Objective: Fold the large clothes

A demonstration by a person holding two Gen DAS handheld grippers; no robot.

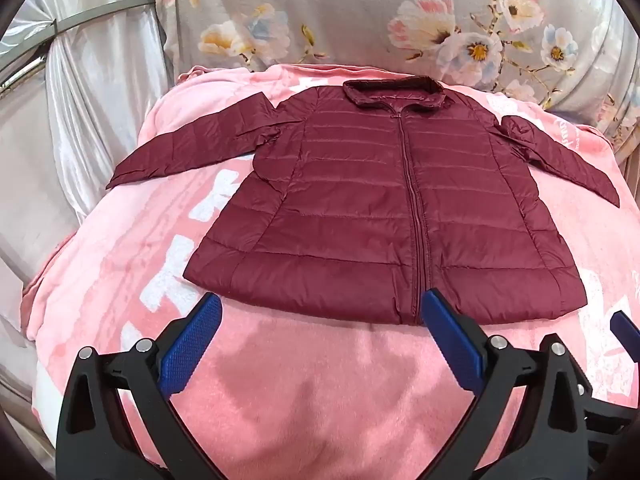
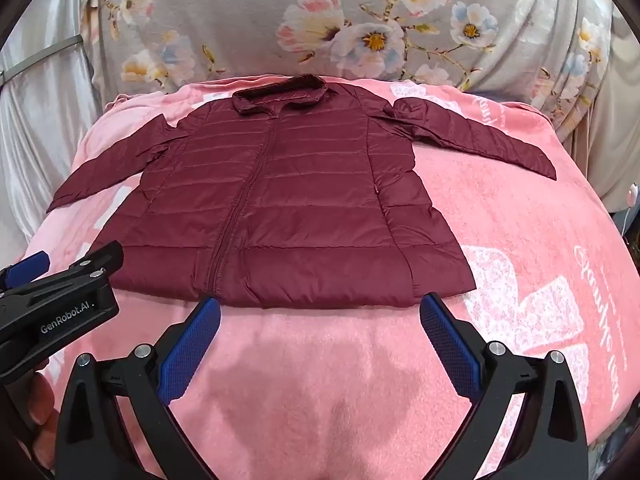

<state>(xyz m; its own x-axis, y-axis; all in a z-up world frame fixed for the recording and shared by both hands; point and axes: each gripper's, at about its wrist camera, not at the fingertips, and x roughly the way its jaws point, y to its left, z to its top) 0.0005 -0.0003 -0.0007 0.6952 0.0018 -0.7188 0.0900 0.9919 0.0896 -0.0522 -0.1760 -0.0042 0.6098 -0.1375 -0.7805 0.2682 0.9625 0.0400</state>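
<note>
I have the maroon jacket laid flat on the pink blanket, zipped up, front side up, with everything below placed relative to the jacket. Its long axis runs straight away from me: collar at the far end, hem at the near end, the zipper marking the centre line. Both sleeves are spread out sideways from the shoulders, the left sleeve angling out to the left of the body and the right sleeve out to the right.

My left gripper hovers just short of the hem, its fingers spread wide and holding nothing; it sits across the left half of the hem up to the zipper. My right gripper hangs likewise just short of the hem, wide open and empty, spanning from the zipper to the right part of the hem. In the right wrist view the left gripper shows beside the hem's left corner.

I judge folding has not begun. Each sleeve lies well beyond and outboard of its own gripper, so I expect each hand to take its near side and fold it inward toward the zipper.
</note>
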